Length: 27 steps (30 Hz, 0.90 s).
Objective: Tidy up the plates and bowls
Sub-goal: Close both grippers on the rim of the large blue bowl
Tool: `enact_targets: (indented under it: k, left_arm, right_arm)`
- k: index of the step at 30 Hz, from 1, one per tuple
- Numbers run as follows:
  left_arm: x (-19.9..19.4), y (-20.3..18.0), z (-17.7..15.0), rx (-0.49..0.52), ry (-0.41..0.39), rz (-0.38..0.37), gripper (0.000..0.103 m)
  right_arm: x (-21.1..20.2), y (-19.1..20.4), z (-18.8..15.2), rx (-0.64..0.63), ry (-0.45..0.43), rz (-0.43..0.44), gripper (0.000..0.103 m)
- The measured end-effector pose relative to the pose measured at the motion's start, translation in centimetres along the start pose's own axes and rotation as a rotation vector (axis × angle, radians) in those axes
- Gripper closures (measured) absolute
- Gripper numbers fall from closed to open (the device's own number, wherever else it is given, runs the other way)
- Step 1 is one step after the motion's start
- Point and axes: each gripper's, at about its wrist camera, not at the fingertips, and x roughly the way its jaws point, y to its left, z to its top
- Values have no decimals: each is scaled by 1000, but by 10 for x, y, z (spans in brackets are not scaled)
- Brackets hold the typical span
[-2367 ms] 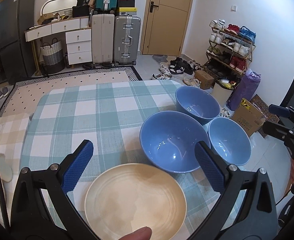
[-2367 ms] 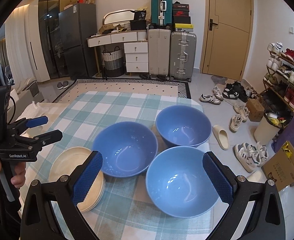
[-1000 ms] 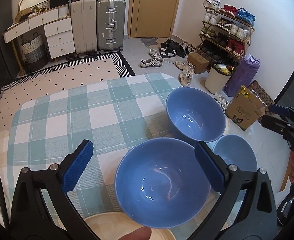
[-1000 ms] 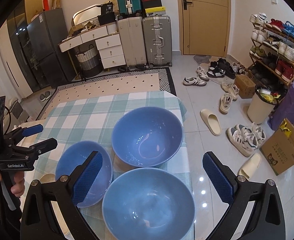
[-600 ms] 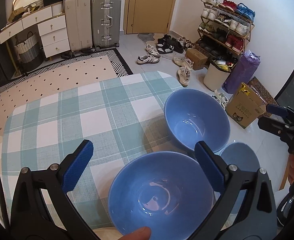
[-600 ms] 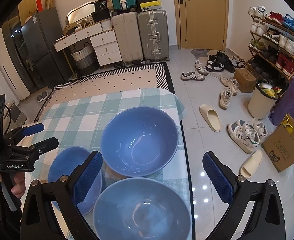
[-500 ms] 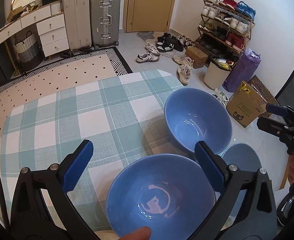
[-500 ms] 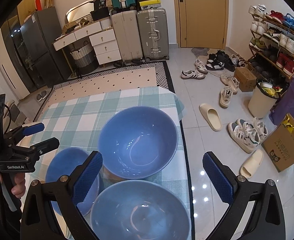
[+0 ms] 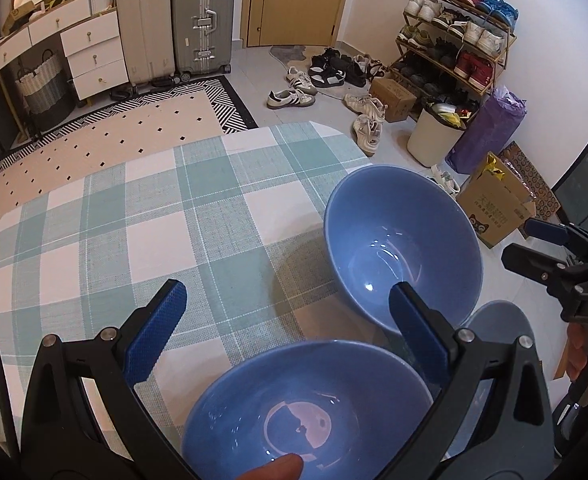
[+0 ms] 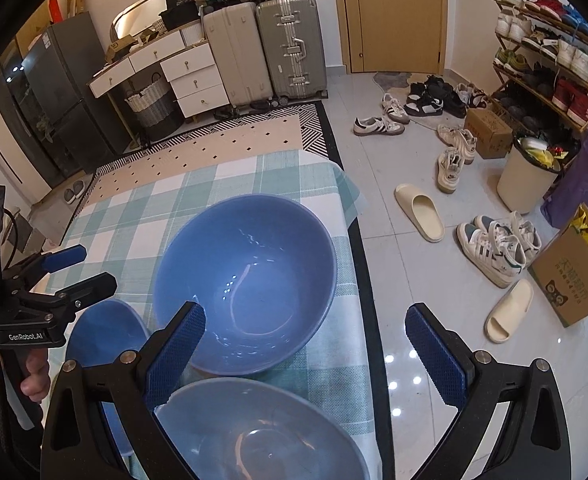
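- Nearest to us, the left gripper (image 9: 289, 332) and the right gripper (image 10: 310, 348) each hover with jaws spread wide and nothing between the blue textured pads.
- Under the left gripper sits the near-left blue bowl (image 9: 306, 412); under the right gripper sits the near-right blue bowl (image 10: 253, 432). Both rest on the checked tablecloth (image 9: 133, 220).
- Beyond them stands the far blue bowl (image 10: 245, 292), near the table's right edge, just beside the other two.
- The bowls look glazed, glossy and deep-walled with thin round rims; we judge them rigid, fairly heavy, slippery and breakable.
- We judge the rim the best hold, one pad inside the wall and one outside; nesting should be gentle to avoid chipping.
- The cloth is a woven teal-and-white check and looks matte and slightly rough.
- No plates are visible in either view.
- Farther off lie a patterned rug (image 9: 105, 132), hard-shell suitcases (image 10: 289, 48) and a shoe rack (image 9: 454, 40).
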Motion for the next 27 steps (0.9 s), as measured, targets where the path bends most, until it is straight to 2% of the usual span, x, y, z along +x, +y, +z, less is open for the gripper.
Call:
enact_targets:
  k: [6, 14, 21, 24, 25, 27]
  left_arm:
    - [20, -1, 6, -6, 19, -8, 4]
    - [41, -4, 9, 2, 52, -23, 18]
    - [56, -15, 8, 32, 85, -49, 39]
    - [59, -19, 7, 39, 90, -53, 46]
    - [60, -20, 7, 40, 92, -55, 50]
    - [61, -22, 7, 44, 98, -56, 54]
  right_arm:
    - [18, -3, 0, 2, 26, 3, 1]
    - [36, -6, -1, 9, 50, 20, 3]
    - [50, -4, -5, -12, 88, 56, 31]
    - [53, -3, -7, -14, 96, 60, 36]
    - [54, -3, -8, -15, 100, 61, 43]
    - [54, -3, -9, -16, 103, 58, 51]
